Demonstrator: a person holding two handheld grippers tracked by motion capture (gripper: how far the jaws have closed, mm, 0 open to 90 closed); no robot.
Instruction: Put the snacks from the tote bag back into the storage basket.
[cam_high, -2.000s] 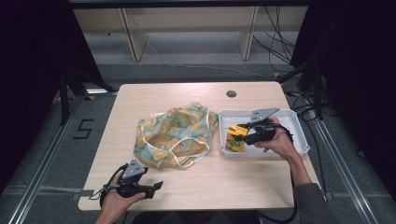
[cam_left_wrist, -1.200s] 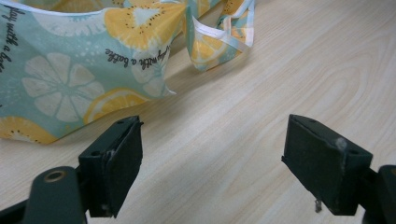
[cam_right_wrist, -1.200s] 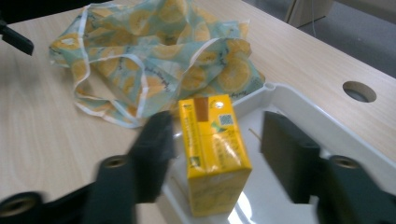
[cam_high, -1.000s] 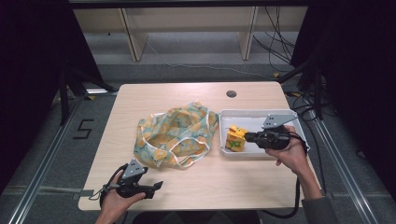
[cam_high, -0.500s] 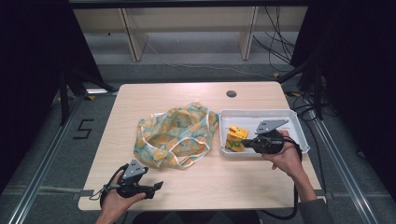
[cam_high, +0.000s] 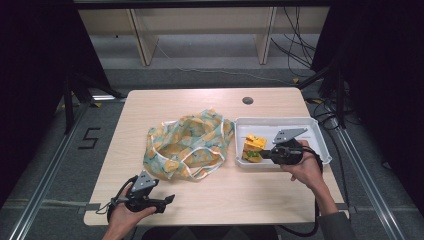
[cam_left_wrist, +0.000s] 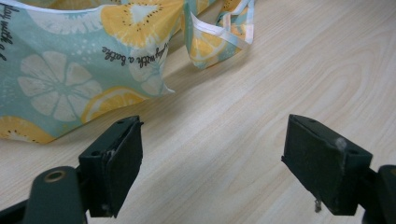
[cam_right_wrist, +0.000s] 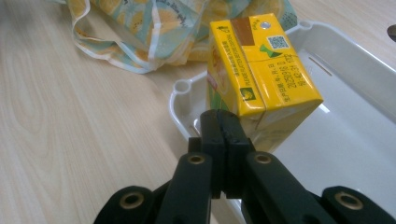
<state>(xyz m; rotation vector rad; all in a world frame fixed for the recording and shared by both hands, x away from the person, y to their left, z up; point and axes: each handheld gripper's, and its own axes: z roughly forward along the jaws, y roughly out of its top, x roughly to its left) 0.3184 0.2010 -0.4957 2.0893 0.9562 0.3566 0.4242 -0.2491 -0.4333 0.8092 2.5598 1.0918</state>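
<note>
Pale wooden worktop (cam_high: 280, 195), yellow juice carton (cam_right_wrist: 259, 65) standing upright in the white tray's (cam_high: 300, 123) left end, right gripper (cam_high: 265, 154) just behind it, jaws clenched empty, fruit-print bag (cam_high: 187, 142) beside the tray, left gripper (cam_high: 167, 200) released near the front edge.

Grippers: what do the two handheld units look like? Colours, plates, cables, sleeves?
Both are black. The left gripper and right gripper each carry a grey three-cornered plate on top and trail a black cable. The fingers are flat, blocky black pads. A grey sleeve covers the right forearm.
</note>
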